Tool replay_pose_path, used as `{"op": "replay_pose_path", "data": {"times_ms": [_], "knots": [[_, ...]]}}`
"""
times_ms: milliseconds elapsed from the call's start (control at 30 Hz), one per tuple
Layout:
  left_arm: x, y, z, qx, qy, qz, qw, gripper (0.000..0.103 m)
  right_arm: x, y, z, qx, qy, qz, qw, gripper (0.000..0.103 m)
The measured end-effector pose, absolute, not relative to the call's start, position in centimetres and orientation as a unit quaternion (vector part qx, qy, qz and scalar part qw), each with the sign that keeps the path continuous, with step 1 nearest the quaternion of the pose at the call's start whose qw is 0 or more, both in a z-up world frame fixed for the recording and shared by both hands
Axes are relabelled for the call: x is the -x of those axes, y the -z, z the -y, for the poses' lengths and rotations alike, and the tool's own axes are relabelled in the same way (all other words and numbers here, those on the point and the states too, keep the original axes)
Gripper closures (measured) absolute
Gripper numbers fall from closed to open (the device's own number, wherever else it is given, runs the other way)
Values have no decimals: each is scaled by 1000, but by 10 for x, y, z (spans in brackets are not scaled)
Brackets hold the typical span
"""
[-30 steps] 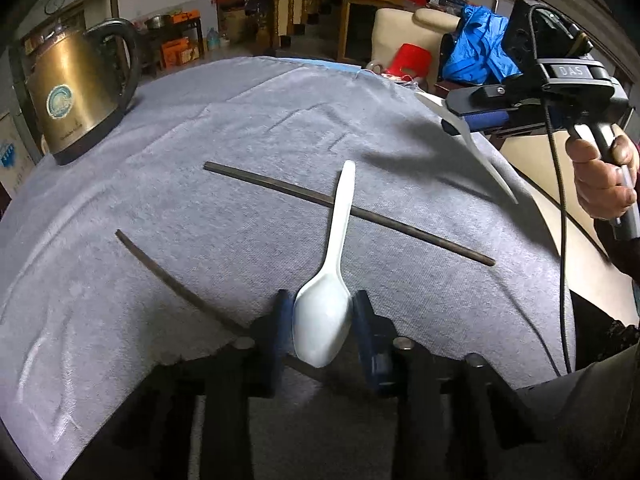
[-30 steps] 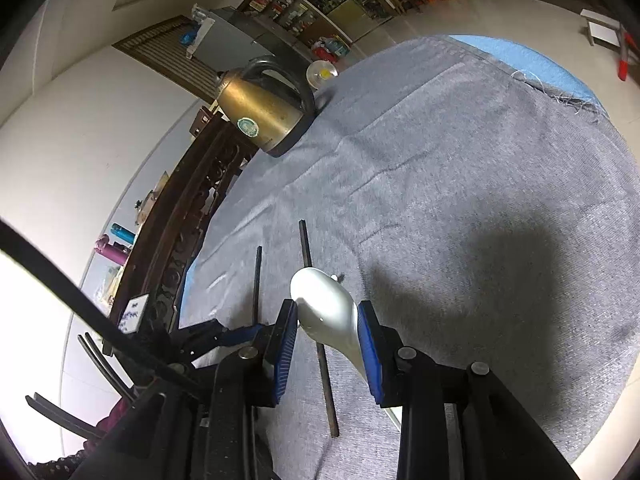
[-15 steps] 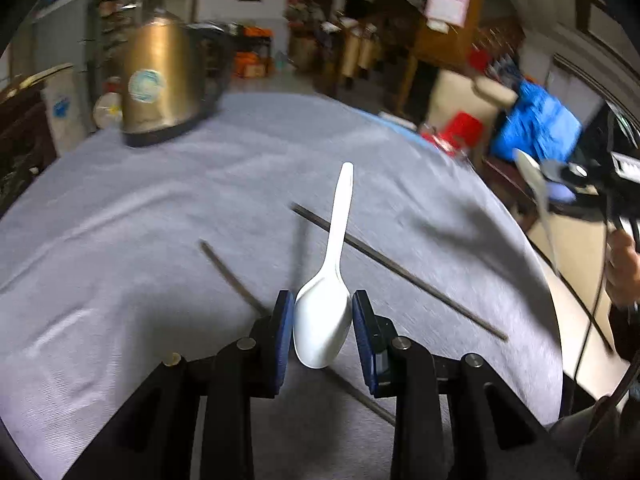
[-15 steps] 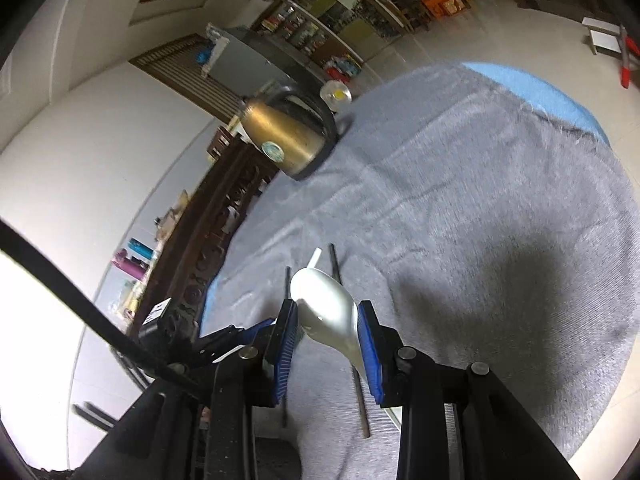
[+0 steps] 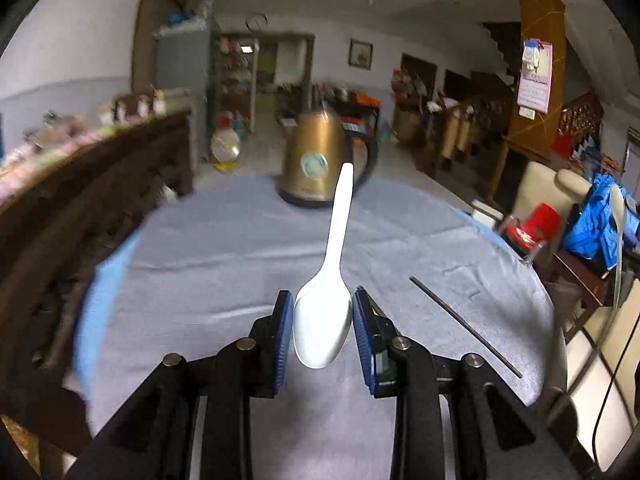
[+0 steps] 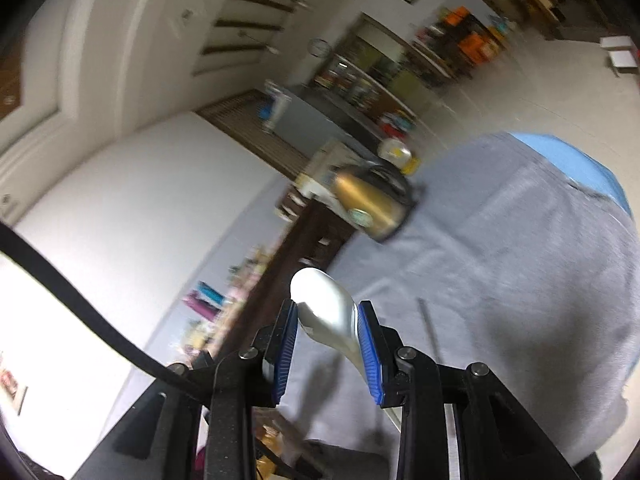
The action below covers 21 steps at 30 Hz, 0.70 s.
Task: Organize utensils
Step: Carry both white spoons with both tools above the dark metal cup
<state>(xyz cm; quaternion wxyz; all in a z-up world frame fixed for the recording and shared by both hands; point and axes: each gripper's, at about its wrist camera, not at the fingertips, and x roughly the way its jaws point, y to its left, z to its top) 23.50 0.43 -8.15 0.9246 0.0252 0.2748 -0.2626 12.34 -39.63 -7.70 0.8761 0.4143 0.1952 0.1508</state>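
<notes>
Because both white spoons are to be carried together, the left gripper (image 5: 322, 330) has its jaws closed on the bowl of one spoon (image 5: 326, 304), its handle toward 12 o'clock, and the right gripper (image 6: 327, 348) clamps the other spoon (image 6: 332, 316) likewise, above the table (image 5: 224, 248).

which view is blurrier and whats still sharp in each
Right wrist view is blurrier: kettle and room streak, only the right gripper and its spoon stay crisp. Left wrist view: edges smear, left gripper, white spoon sharp.

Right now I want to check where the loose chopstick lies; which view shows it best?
The left wrist view: the chopstick lies sharp and almost full-length on the grey cloth, right of the left gripper. The right wrist view shows only a short, blurred piece beyond the right gripper.
</notes>
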Motion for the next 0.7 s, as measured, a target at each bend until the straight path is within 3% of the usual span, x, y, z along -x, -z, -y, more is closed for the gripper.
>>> {"op": "replay_pose_path", "data": {"times_ms": [267, 700], "knots": [[-141, 60, -30, 21, 272, -247, 930, 71, -116, 44, 344, -413, -251, -143, 864, 70], [-93, 93, 6, 64, 404, -422, 809, 71, -144, 83, 284, -431, -314, -165, 830, 70]]}}
